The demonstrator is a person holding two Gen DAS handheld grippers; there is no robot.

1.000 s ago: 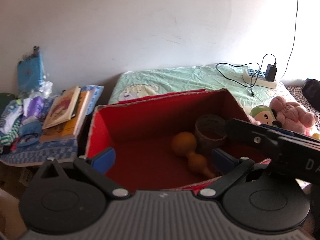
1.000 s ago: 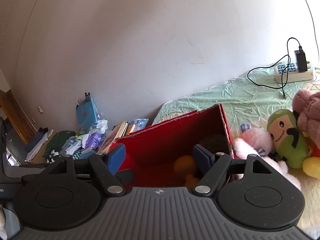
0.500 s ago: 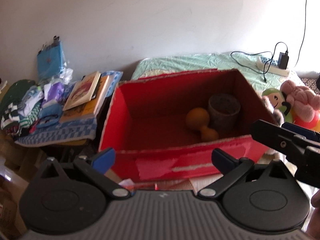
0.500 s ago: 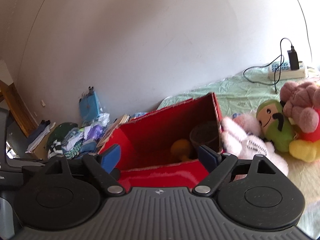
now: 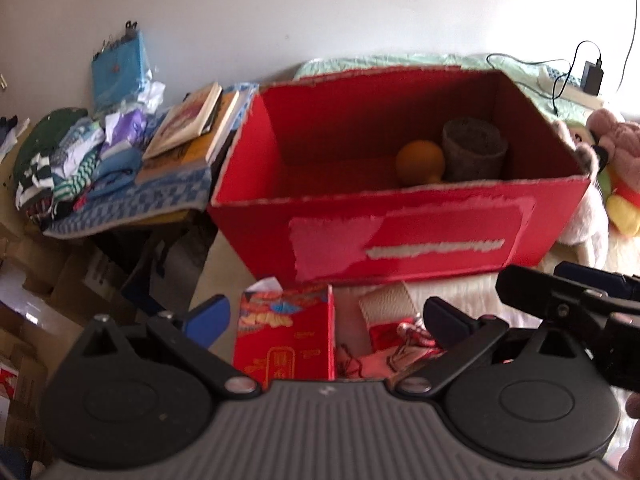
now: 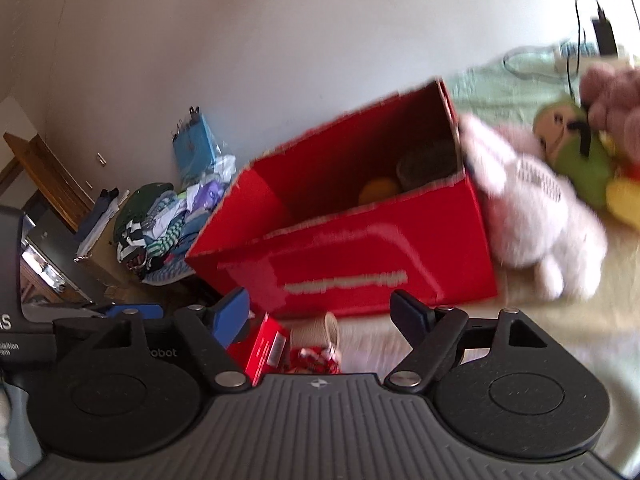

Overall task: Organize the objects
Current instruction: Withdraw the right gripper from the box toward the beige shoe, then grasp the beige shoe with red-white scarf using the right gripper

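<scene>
A red cardboard box stands open on the bed. Inside it lie an orange gourd and a dark felt pot. In front of the box lie a red tissue pack, a beige roll and a red knotted ornament. My left gripper is open and empty above the tissue pack. My right gripper is open and empty over the same small items. It also shows at the right of the left wrist view.
Plush toys crowd the box's right side. Books and folded clothes pile on a low stand to the left. A power strip with a charger lies on the green sheet behind. Cardboard boxes sit at floor level on the left.
Both grippers have pulled back from over the box toward the bed's near side. The box's front face and the small red items before it have come into view.
</scene>
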